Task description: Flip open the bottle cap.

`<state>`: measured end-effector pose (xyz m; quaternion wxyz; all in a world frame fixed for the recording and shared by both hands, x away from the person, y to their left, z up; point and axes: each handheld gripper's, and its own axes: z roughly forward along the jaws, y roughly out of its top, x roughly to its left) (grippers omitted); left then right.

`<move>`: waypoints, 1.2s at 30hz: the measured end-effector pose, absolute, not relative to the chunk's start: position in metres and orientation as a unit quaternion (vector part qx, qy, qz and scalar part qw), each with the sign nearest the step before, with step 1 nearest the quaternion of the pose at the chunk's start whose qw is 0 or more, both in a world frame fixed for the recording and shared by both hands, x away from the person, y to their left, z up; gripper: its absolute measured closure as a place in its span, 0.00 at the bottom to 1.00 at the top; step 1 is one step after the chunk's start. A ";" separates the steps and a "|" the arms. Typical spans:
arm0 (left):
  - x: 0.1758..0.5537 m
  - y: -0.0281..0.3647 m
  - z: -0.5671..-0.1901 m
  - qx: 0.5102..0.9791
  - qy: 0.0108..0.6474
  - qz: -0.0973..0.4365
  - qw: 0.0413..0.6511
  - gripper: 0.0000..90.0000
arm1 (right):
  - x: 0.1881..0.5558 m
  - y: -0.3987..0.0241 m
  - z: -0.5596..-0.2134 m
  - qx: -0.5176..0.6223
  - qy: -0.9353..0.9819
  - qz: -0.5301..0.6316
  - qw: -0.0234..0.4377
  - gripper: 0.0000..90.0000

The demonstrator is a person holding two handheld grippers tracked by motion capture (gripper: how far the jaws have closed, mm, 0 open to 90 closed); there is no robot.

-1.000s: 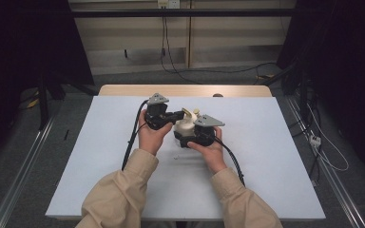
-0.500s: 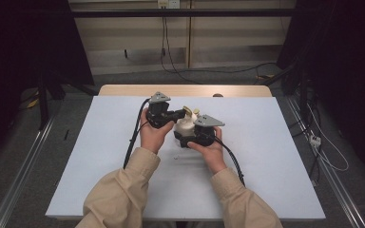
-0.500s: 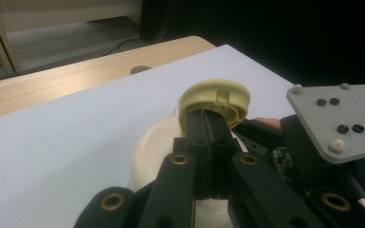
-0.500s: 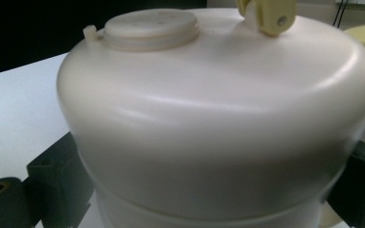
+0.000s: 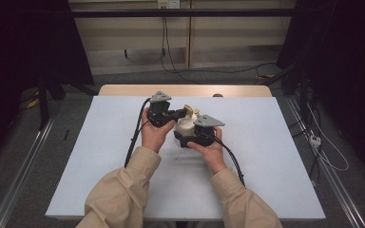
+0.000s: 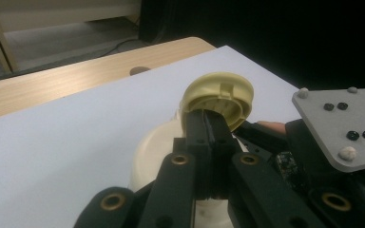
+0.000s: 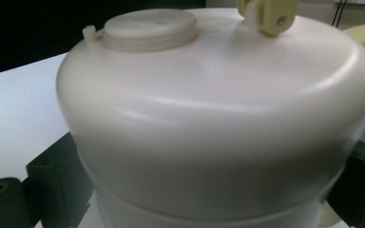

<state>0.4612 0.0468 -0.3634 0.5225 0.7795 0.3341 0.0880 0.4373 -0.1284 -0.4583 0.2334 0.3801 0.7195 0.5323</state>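
At table centre, slightly toward 12 o'clock, stands the cream container (image 5: 185, 127), a squat rounded vessel sitting upright on the white tabletop (image 5: 266, 156). On its top are a flat round plug (image 7: 147, 27) and a yellow hinge knuckle (image 7: 268, 14). The yellow cap (image 6: 218, 97) is tipped up on edge above the container's shoulder, apparently swung open on that hinge.

The left gripper (image 6: 208, 124) reaches in from 9 o'clock of the container and is clenched on the lower rim of the yellow cap — its two black jaws meet with only the thin rim wall between them. The right gripper (image 5: 200, 134) comes in from 5 o'clock and clasps the container body from both sides; its jaws sit against the wall at the left and right edges of the right gripper view.

Controlling relation: the cap lies directly ahead of the left gripper, at 12 o'clock along its jaw line, and above the container body. The left hand is therefore the working hand for any cap motion — the right hand only anchors the body. The hinge axis appears to run across the left gripper's line of reach, so cap travel would likely be an arc over the container top, not a straight pull.
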 end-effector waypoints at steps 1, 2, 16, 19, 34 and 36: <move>0.462 0.046 -0.364 0.779 0.334 0.087 0.523 1.00 | 0.437 -0.128 -0.458 0.381 0.720 0.531 0.234 0.06; 0.462 0.046 -0.364 0.779 0.335 0.086 0.522 1.00 | 0.437 -0.128 -0.458 0.381 0.720 0.531 0.234 0.06; 0.462 0.044 -0.363 0.774 0.332 0.078 0.532 0.96 | 0.437 -0.128 -0.458 0.382 0.719 0.532 0.231 0.06; 0.459 0.048 -0.360 0.773 0.329 0.080 0.536 0.85 | 0.438 -0.129 -0.458 0.383 0.720 0.532 0.227 0.05; 0.431 0.097 -0.373 0.769 0.335 0.079 0.538 0.25 | 0.435 -0.137 -0.462 0.418 0.733 0.509 0.172 0.02; 0.426 0.105 -0.376 0.770 0.336 0.087 0.535 0.19 | 0.433 -0.139 -0.462 0.417 0.737 0.505 0.168 0.02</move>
